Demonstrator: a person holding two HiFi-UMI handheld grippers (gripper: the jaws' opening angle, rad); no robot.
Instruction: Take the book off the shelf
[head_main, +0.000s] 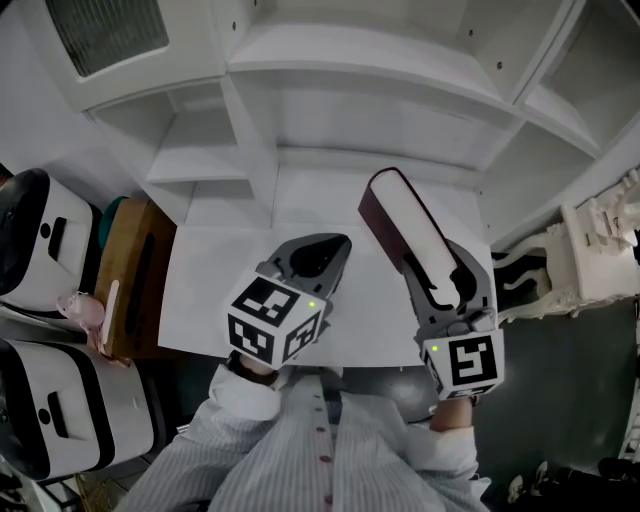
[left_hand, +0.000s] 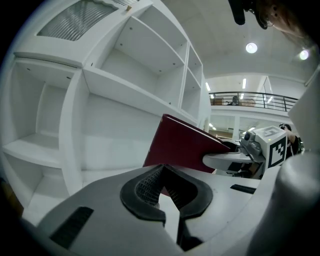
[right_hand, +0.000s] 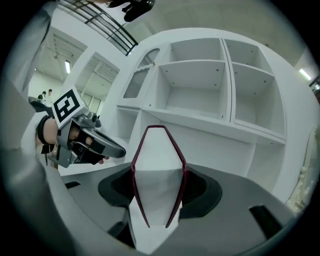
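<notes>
Left gripper (head_main: 335, 245) hovers over the near ledge of the white shelf unit (head_main: 225, 270), its jaws together and empty. To its right, the right gripper (head_main: 437, 262) clamps a maroon book (head_main: 398, 213), tilted, clear of the compartments.

One book (head_main: 400, 215), two hand-held grippers (head_main: 332, 248) (head_main: 438, 270)

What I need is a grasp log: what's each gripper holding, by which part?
Right gripper clamps the red book at its near end, across both covers. Left gripper: nothing.
</notes>
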